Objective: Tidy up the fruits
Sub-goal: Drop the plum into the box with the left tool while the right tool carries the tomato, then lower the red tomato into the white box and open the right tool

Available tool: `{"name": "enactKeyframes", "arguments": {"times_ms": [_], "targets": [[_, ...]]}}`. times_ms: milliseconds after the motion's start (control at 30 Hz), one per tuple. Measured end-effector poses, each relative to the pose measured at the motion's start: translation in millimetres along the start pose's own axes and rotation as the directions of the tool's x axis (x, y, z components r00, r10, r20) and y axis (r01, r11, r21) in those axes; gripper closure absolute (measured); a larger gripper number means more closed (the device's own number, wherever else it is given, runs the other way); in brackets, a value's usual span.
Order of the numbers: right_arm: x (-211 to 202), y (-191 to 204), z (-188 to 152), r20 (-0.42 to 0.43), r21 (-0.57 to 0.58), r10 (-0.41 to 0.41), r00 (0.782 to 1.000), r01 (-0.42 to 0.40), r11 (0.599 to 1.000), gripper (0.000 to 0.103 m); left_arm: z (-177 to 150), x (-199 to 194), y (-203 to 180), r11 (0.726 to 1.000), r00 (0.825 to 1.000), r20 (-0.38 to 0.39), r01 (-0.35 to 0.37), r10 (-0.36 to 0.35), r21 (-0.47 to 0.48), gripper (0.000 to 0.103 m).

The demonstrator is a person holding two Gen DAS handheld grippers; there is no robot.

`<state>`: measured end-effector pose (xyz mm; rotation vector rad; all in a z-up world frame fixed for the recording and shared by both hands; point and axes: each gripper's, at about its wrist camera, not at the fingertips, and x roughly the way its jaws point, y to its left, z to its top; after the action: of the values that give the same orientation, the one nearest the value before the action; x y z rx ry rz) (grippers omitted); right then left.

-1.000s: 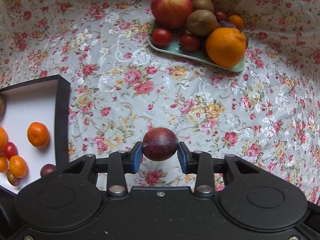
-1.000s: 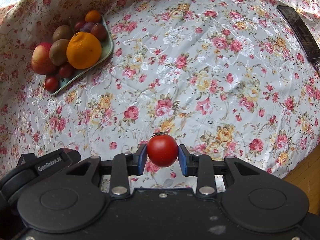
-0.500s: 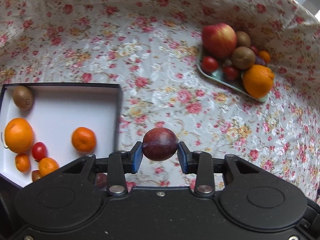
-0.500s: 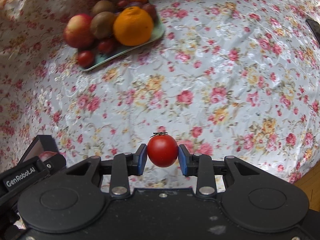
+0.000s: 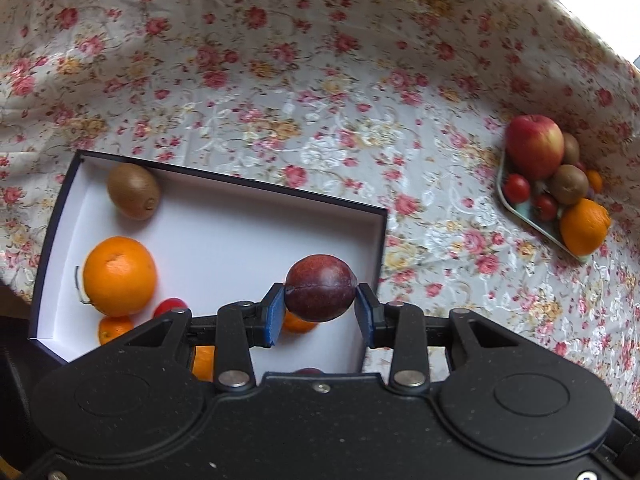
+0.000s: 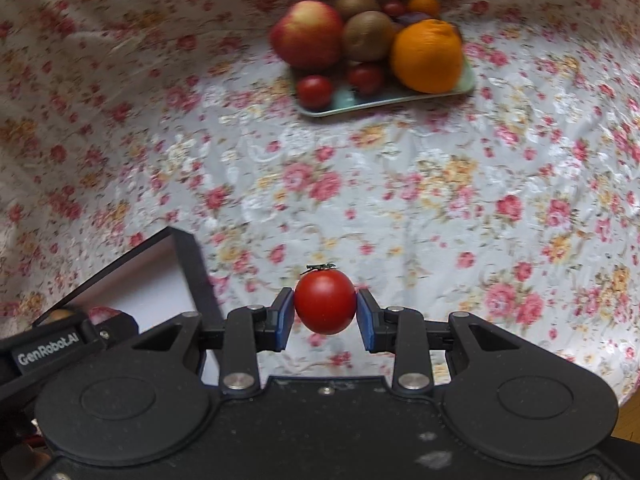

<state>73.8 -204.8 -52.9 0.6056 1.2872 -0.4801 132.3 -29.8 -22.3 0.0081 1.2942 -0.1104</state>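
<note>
Fruits are split between two places: a pale green tray (image 5: 520, 216) still carries an apple (image 5: 534, 146), kiwis, small tomatoes and an orange (image 5: 584, 226), while the white-lined box (image 5: 224, 236) already has a kiwi (image 5: 133, 192), a large orange (image 5: 119, 276), some small mandarins and a cherry tomato on its floor. The left gripper (image 5: 320, 312) has its blue pads clamped on a dark plum (image 5: 320, 288), which hangs over the right part of the box, just inside its right wall. The right gripper (image 6: 325, 316) is clamped on a red tomato (image 6: 325, 302) above the floral cloth (image 6: 360, 184), just right of the box corner (image 6: 188, 252). The step in hand looks like the drop-off: the plum needs lowering to a bare patch of box floor before the pads part, so it does not roll into the mandarins; the tomato must first travel left over the wall
</note>
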Motion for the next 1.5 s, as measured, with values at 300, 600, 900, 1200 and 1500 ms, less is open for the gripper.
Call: {"name": "enactKeyframes", "arguments": {"times_ms": [300,600,900,1200,1500], "targets": [[6,54,-13,0.024,-0.085,0.050,0.998,-0.047,0.995,0.068,3,9,47,0.998,0.999,-0.023,-0.046,0.045,-0.046,0.057],[-5,96,-31,0.141,-0.232,0.068,0.988,-0.034,0.972,0.067,4,13,69,0.997,0.998,-0.035,-0.048,0.046,-0.066,0.057],[4,91,-26,0.100,-0.223,0.067,0.993,-0.043,0.974,0.067,6,10,76,0.996,0.999,-0.024,-0.042,0.041,-0.073,0.057],[22,30,14,0.034,0.007,-0.009,0.999,0.008,1.000,0.067,5,11,70,0.997,0.999,-0.042,-0.011,0.008,-0.072,0.057],[46,16,20,-0.040,0.090,-0.025,0.999,0.029,0.996,0.066,3,10,62,0.999,0.999,-0.045,0.002,-0.004,-0.035,0.057]]}}
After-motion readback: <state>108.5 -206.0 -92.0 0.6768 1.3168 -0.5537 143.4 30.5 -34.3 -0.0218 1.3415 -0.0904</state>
